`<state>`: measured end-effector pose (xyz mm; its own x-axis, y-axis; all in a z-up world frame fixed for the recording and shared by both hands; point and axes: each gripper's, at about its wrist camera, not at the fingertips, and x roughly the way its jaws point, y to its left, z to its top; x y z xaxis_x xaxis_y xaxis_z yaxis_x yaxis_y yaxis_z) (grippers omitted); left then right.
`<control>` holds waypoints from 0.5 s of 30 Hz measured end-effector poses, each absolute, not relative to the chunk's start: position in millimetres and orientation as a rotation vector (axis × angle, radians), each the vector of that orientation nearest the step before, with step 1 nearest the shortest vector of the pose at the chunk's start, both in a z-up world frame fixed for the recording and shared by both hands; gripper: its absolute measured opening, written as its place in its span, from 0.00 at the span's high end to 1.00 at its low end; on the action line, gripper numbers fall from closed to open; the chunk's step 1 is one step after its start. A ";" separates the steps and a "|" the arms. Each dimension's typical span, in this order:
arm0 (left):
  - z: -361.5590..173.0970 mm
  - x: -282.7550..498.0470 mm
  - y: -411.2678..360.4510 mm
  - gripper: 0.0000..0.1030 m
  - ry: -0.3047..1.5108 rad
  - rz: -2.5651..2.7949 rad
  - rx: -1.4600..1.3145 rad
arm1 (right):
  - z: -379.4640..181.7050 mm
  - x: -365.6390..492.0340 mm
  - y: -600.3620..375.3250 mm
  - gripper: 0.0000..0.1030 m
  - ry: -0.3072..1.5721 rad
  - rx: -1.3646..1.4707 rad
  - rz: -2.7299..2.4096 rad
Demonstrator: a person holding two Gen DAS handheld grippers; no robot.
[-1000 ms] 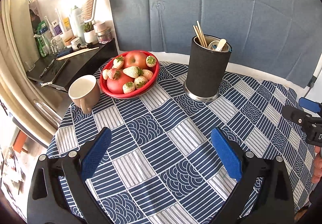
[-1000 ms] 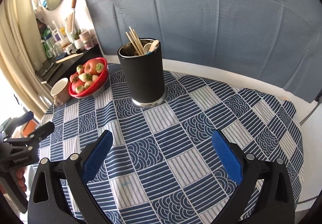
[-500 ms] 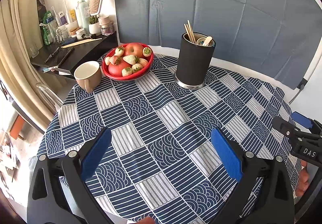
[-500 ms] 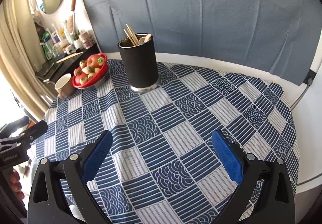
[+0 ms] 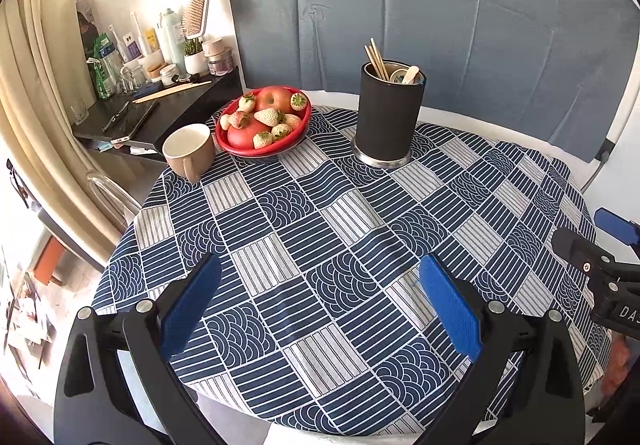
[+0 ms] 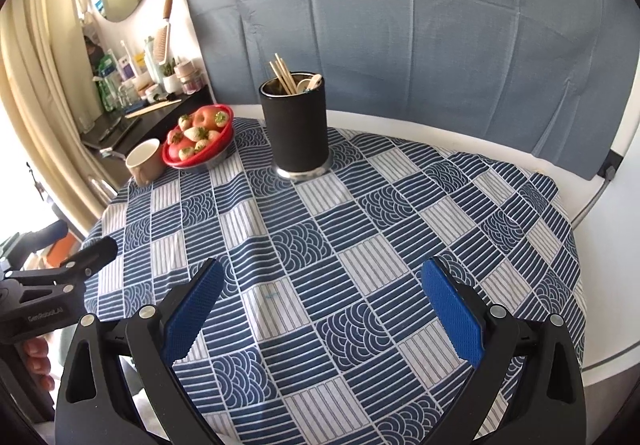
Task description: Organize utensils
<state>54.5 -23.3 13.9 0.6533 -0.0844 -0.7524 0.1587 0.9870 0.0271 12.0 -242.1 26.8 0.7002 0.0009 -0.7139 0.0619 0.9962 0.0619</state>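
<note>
Both hand-held grippers now sit farther back from the black holder (image 6: pixel 297 127) than a second ago. Left hand-held gripper (image 5: pixel 320 299) and right hand-held gripper (image 6: pixel 322 305) both gape wide, holding nothing. Chopsticks (image 6: pixel 283 74) and a spoon (image 6: pixel 314 82) stand inside the holder, well ahead of both. No loose utensil shows on the bench (image 6: pixel 360 265), so the task looks finished.
</note>
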 end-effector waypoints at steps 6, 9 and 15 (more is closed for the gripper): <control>15.2 51.9 -19.9 0.06 0.838 -0.141 0.086 | 27.5 9.5 -235.0 0.08 0.786 0.069 -0.024; 15.2 50.9 -18.9 0.06 0.835 -0.151 0.084 | 27.0 9.2 -233.0 0.08 0.788 0.068 -0.021; 16.1 51.4 -17.1 0.06 0.827 -0.151 0.079 | 27.1 8.8 -232.6 0.08 0.785 0.070 -0.027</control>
<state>51.4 -17.1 16.1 0.6669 -0.1025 -0.7380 0.1640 0.9864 0.0112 8.8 -232.6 27.1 0.7069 0.0014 -0.7073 0.0508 0.9973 0.0527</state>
